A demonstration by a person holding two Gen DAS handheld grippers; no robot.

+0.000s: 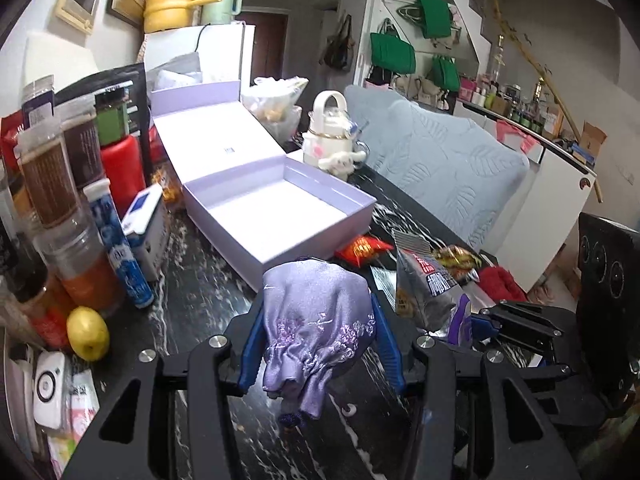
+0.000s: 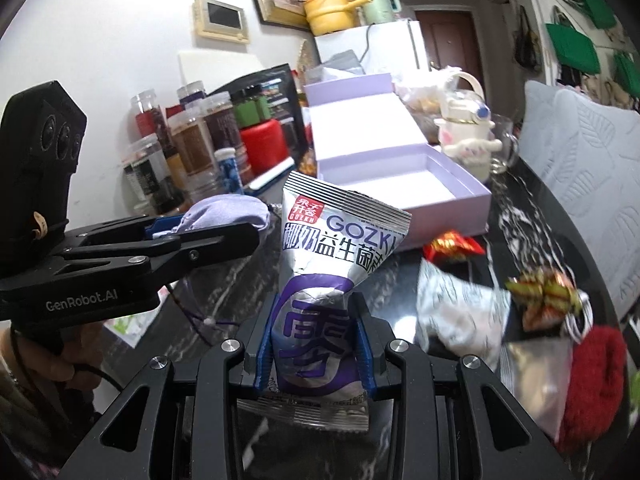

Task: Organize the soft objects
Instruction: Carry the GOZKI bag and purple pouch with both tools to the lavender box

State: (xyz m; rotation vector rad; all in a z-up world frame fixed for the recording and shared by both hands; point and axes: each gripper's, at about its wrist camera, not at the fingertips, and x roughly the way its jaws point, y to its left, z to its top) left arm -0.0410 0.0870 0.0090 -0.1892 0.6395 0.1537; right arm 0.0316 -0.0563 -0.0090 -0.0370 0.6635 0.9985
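Note:
My left gripper is shut on a lilac embroidered drawstring pouch and holds it above the dark marble table, just short of the open lilac box. My right gripper is shut on a silver-and-purple snack packet, held upright. The packet also shows in the left wrist view. The left gripper with its pouch shows at the left of the right wrist view. The box is empty, its lid open behind it.
Jars and bottles, a blue tube and a lemon crowd the table's left. A white kettle stands behind the box. Red and silver packets, a gold-green wrapper and a red fuzzy item lie at right.

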